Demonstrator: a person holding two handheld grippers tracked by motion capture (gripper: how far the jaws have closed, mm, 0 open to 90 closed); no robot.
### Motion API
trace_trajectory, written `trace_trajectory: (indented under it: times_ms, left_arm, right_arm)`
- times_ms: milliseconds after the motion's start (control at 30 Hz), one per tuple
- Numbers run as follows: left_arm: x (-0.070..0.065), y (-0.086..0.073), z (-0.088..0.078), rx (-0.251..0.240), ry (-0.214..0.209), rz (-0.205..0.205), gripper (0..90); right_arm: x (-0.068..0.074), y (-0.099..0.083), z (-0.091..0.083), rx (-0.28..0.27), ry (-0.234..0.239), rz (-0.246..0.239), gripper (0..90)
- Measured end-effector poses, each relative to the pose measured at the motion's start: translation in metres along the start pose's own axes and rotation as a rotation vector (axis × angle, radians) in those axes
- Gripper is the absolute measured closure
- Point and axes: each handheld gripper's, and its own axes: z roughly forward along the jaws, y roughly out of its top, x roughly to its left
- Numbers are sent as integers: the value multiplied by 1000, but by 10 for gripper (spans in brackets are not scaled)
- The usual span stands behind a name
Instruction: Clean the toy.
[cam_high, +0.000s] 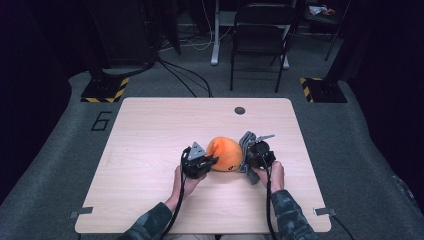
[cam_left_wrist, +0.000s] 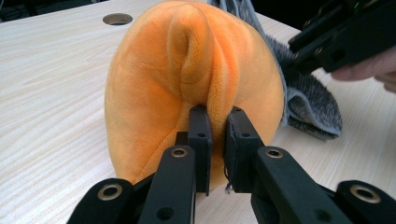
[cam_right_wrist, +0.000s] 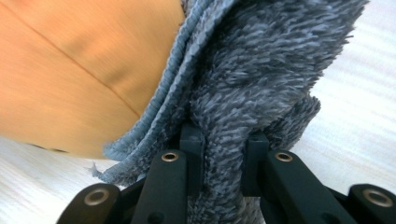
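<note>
An orange plush toy (cam_high: 224, 154) sits on the wooden table (cam_high: 150, 130) between my two grippers. My left gripper (cam_high: 200, 161) is shut on a fold of the orange plush (cam_left_wrist: 187, 88), pinching it between the black jaws (cam_left_wrist: 217, 140). A grey fuzzy cloth (cam_high: 246, 150) lies against the toy's right side. My right gripper (cam_high: 257, 156) is shut on a bunch of this grey cloth (cam_right_wrist: 247, 79), whose hemmed edge runs against the orange plush (cam_right_wrist: 79, 70). In the left gripper view the right gripper (cam_left_wrist: 345, 37) and grey cloth (cam_left_wrist: 308, 102) appear at the right.
A round cable hole (cam_high: 240, 110) is near the table's far edge. A black chair (cam_high: 260, 35) and stands with yellow-black striped bases (cam_high: 105, 90) are on the carpet beyond the table. Light wood spreads left and right of the toy.
</note>
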Motion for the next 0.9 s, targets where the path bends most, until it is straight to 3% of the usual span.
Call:
trace_trajectory:
  times_ms: [167,300,367,433,533,633,700,900]
  left_arm:
    - [3,0,-1,3,-2,-16,823]
    - [4,-1,-1,-6,-3,-25,823]
    - [5,-1,0,-7,-4,-23,823]
    - [5,-1,0,-7,-4,-24,822]
    - [5,-2,1,3,-6,-31,818]
    - [4,-2,2,-3,-4,-26,819]
    - [5,-2,2,1,-5,-25,820]
    - [6,-3,2,-1,0,-24,820]
  right_arm:
    - [-5,2,-4,5,-12,15,762]
    - [3,16,-35,-120,9,3,762]
    - [17,25,-50,-184,38,-40,762]
    - [28,28,-52,-192,56,-82,762]
    - [39,24,-36,-148,42,-121,763]
    - [34,22,-32,-137,60,-88,764]
    - [31,21,-31,-125,39,-102,764]
    - [11,8,-13,-50,5,-34,764]
